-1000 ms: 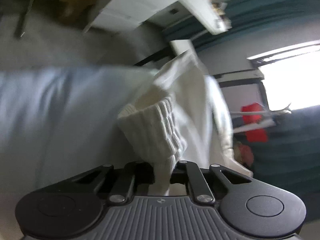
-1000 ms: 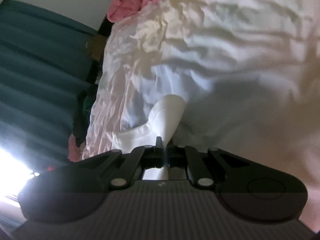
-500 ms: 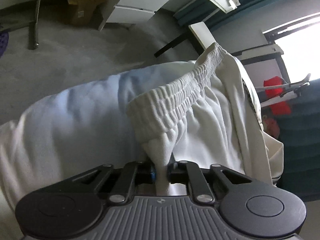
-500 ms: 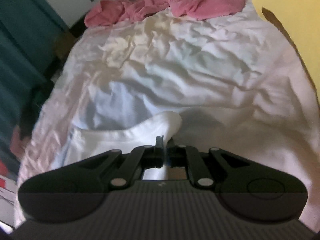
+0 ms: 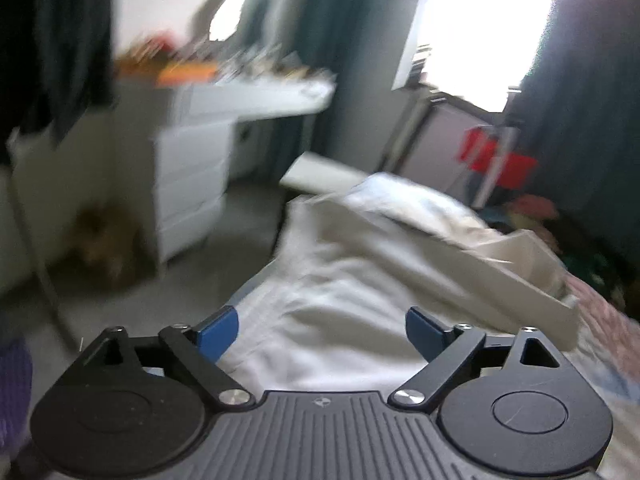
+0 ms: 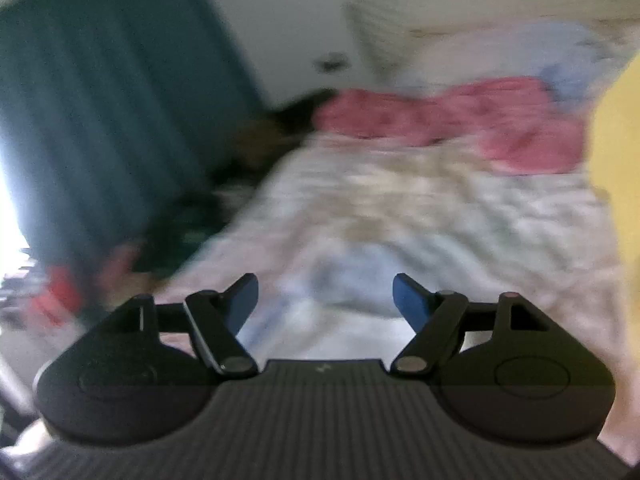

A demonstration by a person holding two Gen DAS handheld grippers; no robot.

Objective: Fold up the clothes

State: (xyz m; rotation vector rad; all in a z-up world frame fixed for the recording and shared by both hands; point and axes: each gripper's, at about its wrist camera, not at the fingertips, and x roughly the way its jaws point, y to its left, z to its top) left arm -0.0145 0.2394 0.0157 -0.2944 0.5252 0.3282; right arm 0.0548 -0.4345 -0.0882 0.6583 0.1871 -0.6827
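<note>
Daylight floods in from a blown-out window [image 5: 476, 28] at the top right of the left wrist view, its glare bleaching all detail from the pane and leaving the dark curtains [image 5: 592, 120] beside it in gloom. Motion blur smears the white drawers [image 5: 188, 184] and the clutter above them, while the pale clothes [image 5: 360, 280] on the bed stay soft and evenly lit. The right wrist view is dimmer and blurred throughout: the pink blanket [image 6: 460, 124] at the far end of the bed [image 6: 440, 220] has no crisp edges. Glare burns the left edge. Fisheye distortion bends both frames at the corners.
</note>
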